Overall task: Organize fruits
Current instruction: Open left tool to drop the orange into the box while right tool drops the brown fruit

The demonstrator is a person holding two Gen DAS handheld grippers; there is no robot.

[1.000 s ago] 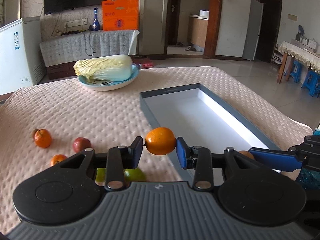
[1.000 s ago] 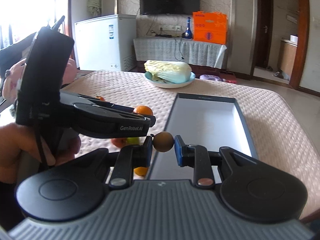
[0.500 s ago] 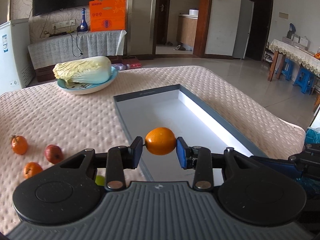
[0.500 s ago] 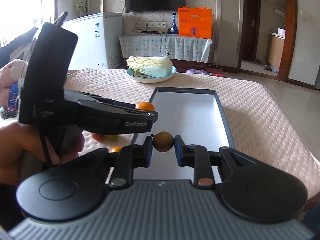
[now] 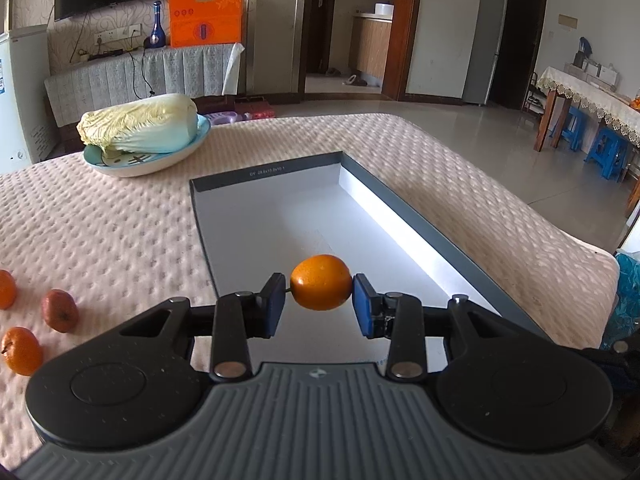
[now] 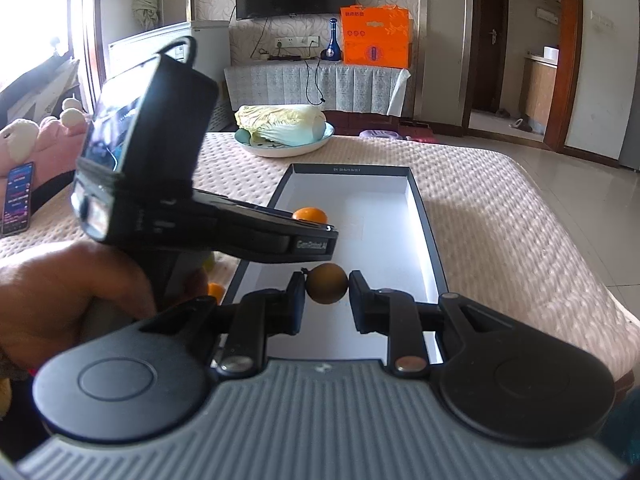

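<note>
My left gripper (image 5: 320,300) is shut on an orange (image 5: 321,282), held above the near half of a shallow grey box (image 5: 420,216) with a white floor. My right gripper (image 6: 326,300) is shut on a small brown round fruit (image 6: 327,283) over the near end of the same box (image 6: 422,216). In the right wrist view the left gripper's body (image 6: 208,216) reaches in from the left, held by a hand (image 6: 72,300), with its orange (image 6: 309,214) showing past it. Loose on the cloth at left lie two small oranges (image 5: 21,350) and a reddish fruit (image 5: 60,310).
A plate with a Chinese cabbage (image 5: 140,124) stands beyond the box. The pink textured tablecloth (image 5: 100,216) covers the table, whose right edge drops to the floor. A phone (image 6: 18,198) and plush toys lie far left. Another orange (image 6: 216,290) and a green fruit peek beside the box.
The left gripper has carried its orange rightward, from beside the box to over its floor. The right gripper with the brown fruit has edged forward over the box's near end.
</note>
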